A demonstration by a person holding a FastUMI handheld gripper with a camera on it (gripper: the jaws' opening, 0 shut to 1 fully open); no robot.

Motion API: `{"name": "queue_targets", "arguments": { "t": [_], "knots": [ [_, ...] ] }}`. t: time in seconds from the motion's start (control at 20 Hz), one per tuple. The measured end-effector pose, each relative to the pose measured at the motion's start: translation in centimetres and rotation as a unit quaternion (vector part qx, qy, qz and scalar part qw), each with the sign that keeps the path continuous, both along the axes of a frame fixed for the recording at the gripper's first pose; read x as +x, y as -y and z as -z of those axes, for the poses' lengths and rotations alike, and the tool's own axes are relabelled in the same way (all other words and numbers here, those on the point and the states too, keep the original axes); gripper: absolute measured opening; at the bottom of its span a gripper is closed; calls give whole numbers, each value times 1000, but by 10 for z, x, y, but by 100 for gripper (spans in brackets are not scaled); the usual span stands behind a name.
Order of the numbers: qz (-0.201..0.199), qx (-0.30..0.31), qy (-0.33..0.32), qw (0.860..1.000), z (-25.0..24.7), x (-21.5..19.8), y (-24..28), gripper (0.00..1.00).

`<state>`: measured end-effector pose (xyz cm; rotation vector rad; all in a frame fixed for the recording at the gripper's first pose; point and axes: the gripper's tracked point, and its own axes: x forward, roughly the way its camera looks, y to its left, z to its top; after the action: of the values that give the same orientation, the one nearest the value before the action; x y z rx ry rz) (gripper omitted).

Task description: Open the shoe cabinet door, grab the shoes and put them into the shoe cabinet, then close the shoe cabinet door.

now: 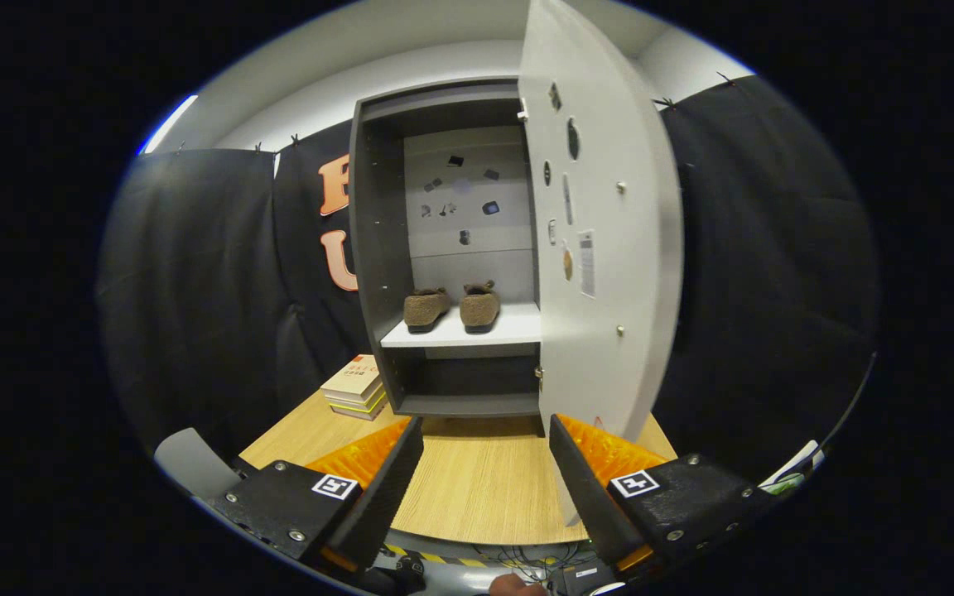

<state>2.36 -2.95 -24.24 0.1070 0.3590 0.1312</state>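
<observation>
- Cabinet (378,248) on the table (477,488) at twelve o'clock; its door (601,223), open at one o'clock, probably light and rigid, best pushed at its free edge.
- Shoes (452,308) on the shelf, seemingly soft.
- Gripper (485,472) spread apart, empty.

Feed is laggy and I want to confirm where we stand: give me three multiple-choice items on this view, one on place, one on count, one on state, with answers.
1. Where are the shoes?
A. on the table
B. on the cabinet's white shelf
C. between the fingers

2. How many shoes are there?
A. one
B. two
C. four

3. How does the cabinet door stand?
A. open
B. shut
C. taken off

Answers:
1 B, they sit side by side on the shelf inside the cabinet.
2 B, a pair of brown ones.
3 A, it swings out beside the opening, while the gripper is open, holding nothing, above the table.
</observation>
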Motion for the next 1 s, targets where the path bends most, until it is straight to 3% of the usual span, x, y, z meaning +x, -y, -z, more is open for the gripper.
{"name": "queue_targets", "arguments": {
  "t": [0.25,0.45,0.65,1.0],
  "knots": [
    [58,12,14,998,-6,-6,77,96],
    [80,8,26,996,-15,6,120,95],
    [83,-6,43,996,-30,29,137,94],
    [80,-14,39,996,-30,42,121,91]
  ]
}}
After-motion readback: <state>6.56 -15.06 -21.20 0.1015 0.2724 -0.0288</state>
